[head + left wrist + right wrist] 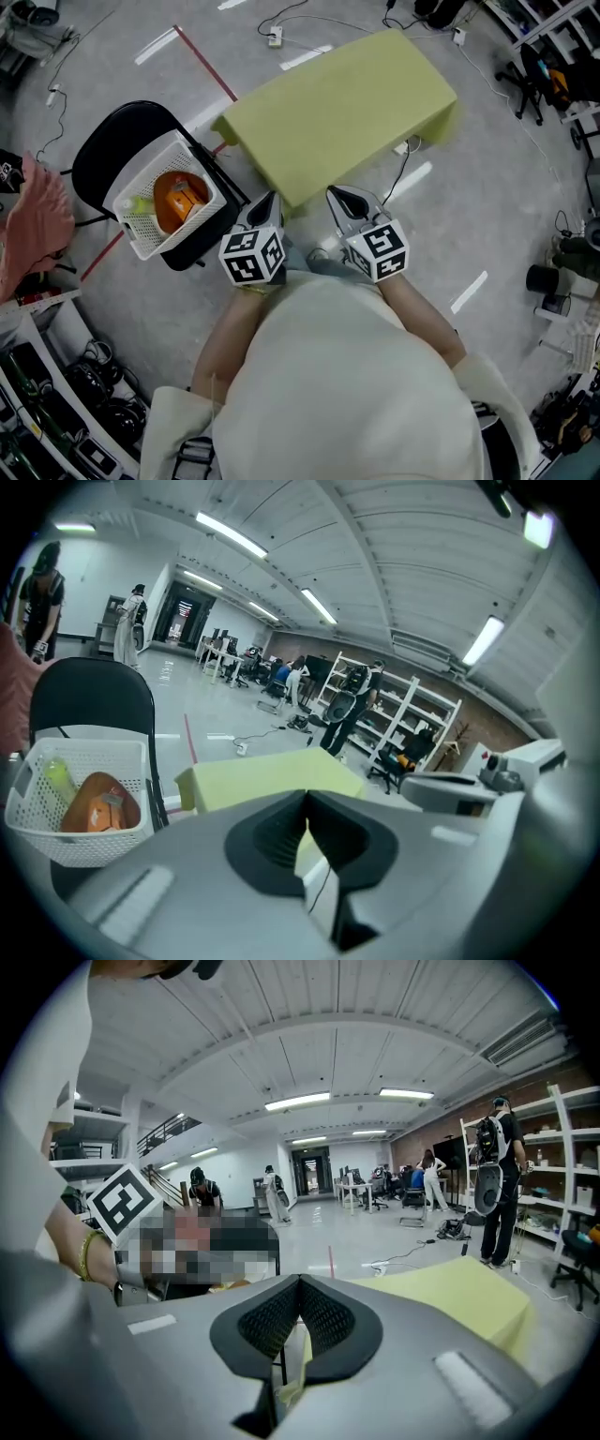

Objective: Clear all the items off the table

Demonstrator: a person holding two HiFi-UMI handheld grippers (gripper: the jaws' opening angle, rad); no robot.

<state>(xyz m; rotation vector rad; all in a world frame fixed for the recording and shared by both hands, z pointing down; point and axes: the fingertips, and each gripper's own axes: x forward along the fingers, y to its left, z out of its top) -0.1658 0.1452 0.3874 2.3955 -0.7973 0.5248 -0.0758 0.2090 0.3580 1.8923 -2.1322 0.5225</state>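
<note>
Left gripper (266,201): jaws pressed together, nothing between them.
Right gripper (339,197): jaws together, empty.
Table (337,103): just ahead of both tips, top bare.
Basket (137,227): to the left, nearer left gripper.

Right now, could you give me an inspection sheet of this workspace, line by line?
Surface: covered by a yellow cloth, nothing seen on it.
Job's things: orange item and yellow-green bottle lie in the white basket on the black chair.
Clutter: pink cloth at the left edge.
Grippers: left gripper jaws together at the cloth's near edge, grip unclear; right gripper shut on the cloth.
Cables: loose cables and a power strip on the floor.
Surroundings: red floor line, shelves, people standing.
</note>
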